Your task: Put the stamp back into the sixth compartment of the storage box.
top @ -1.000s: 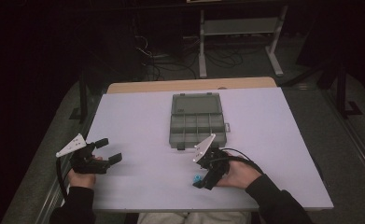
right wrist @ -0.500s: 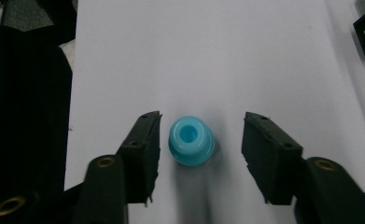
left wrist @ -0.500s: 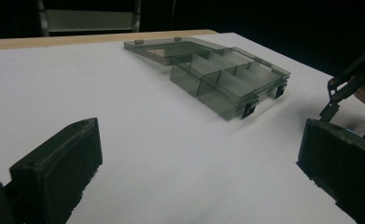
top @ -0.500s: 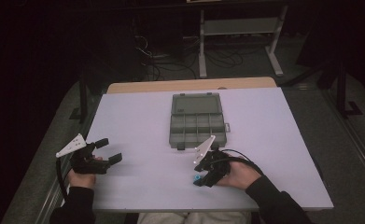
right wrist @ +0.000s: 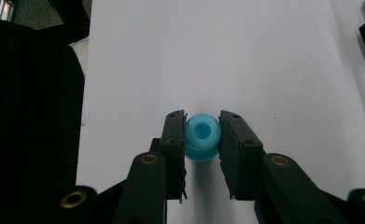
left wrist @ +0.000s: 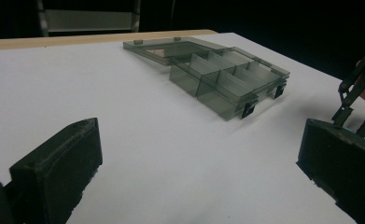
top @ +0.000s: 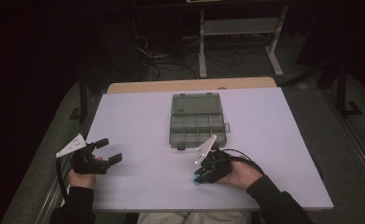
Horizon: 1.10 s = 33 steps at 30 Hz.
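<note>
My right hand-held gripper point(right wrist: 202, 140) is clamped on a small blue ring-shaped bead point(right wrist: 202, 136), one jaw pressed against each side of it, held low over the white bench point(right wrist: 217, 56) near my edge. In the high view the same hand-held gripper point(top: 200, 178) sits just in front of the grey compartment box point(top: 198, 121), whose lid lies open and flat on the far side, with the dividers of the tray facing me. My left hand-held gripper point(top: 109, 151) rests well apart at the left side of the bench, its jaws spread wide and holding nothing; through its own camera I look between them toward the box point(left wrist: 217, 77). The bead is rounded and smooth, and I judge that the jaws catch it only along its curved sides, so it could squirt out if I squeeze harder or swing quickly toward the box. A bead like this would likely roll across the bare bench and over the edge. The compartments are narrow, so releasing from too high could let it bounce into a neighbouring cell or out of the tray. I cannot tell whether the bead touches the bench or hangs just above it, nor whether any compartment already holds something, since the tinted walls hide the floors. My right hand covers much of the hand-held gripper body in the high view.
</note>
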Each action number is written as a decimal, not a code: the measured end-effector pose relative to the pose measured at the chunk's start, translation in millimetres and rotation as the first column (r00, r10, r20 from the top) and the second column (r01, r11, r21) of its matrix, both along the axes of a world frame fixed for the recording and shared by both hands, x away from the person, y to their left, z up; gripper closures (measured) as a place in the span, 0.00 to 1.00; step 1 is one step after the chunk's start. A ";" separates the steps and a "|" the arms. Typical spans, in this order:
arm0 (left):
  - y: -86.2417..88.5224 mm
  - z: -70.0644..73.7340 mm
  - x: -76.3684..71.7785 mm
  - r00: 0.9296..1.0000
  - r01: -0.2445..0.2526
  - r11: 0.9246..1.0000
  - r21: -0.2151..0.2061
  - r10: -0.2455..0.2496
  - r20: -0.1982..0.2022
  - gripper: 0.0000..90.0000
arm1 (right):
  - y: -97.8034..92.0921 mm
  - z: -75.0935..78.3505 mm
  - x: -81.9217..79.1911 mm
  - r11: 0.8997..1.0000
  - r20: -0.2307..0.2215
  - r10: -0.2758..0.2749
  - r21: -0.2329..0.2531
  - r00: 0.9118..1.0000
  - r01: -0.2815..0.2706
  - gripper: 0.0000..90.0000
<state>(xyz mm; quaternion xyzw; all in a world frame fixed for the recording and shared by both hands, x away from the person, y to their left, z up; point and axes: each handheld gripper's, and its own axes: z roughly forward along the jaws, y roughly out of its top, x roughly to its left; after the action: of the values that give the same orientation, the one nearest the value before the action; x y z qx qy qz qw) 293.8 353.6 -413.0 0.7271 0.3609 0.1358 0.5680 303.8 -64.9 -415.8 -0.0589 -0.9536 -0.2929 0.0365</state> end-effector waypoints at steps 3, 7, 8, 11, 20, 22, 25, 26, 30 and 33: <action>0.1 0.0 0.0 1.000 0.000 1.000 0.001 0.000 0.001 0.00 | -0.6 0.6 0.4 1.000 0.005 0.003 0.003 1.000 -0.003 0.79; 0.0 0.0 0.1 1.000 -0.001 1.000 0.001 0.001 0.000 0.00 | -1.2 3.0 0.1 1.000 -0.003 -0.001 0.015 1.000 0.001 0.79; 0.0 0.0 0.1 1.000 -0.001 1.000 0.001 0.001 0.000 0.00 | -1.2 3.6 0.1 1.000 -0.003 -0.003 0.018 1.000 0.003 0.79; 0.1 0.1 -0.1 1.000 -0.001 1.000 0.001 0.001 0.000 0.00 | -1.6 4.5 1.1 1.000 -0.006 -0.002 0.021 1.000 0.002 0.79; -0.1 0.4 -0.9 1.000 -0.004 1.000 -0.002 0.004 0.000 0.00 | -0.7 13.8 2.6 1.000 0.004 0.001 0.031 1.000 -0.001 0.79; -0.1 0.4 -0.9 1.000 -0.004 1.000 -0.003 0.004 0.000 0.00 | -0.9 17.5 5.0 0.999 0.008 -0.001 0.036 1.000 0.000 0.79; -0.1 0.3 -0.7 1.000 -0.004 1.000 -0.003 0.004 0.000 0.00 | -1.3 20.3 7.4 0.999 0.009 -0.006 0.041 1.000 0.006 0.79; -0.2 0.3 -0.7 1.000 -0.003 1.000 -0.003 0.003 0.000 0.00 | -1.3 21.5 8.1 0.999 0.011 -0.008 0.043 1.000 0.008 0.79; -0.2 0.2 -0.6 1.000 -0.003 1.000 -0.004 0.003 0.000 0.00 | -1.0 26.1 10.1 0.999 0.018 -0.011 0.047 1.000 0.010 0.79; -0.2 0.2 -0.6 1.000 -0.003 1.000 -0.004 0.003 0.000 0.00 | -0.8 31.9 13.4 0.998 0.022 -0.009 0.054 1.000 0.008 0.79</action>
<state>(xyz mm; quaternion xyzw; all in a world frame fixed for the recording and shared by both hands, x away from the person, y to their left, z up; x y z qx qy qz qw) 293.2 353.4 -412.8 0.7256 0.3622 0.1359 0.5691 317.1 -65.7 -383.9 -0.0587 -0.9454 -0.3194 0.0261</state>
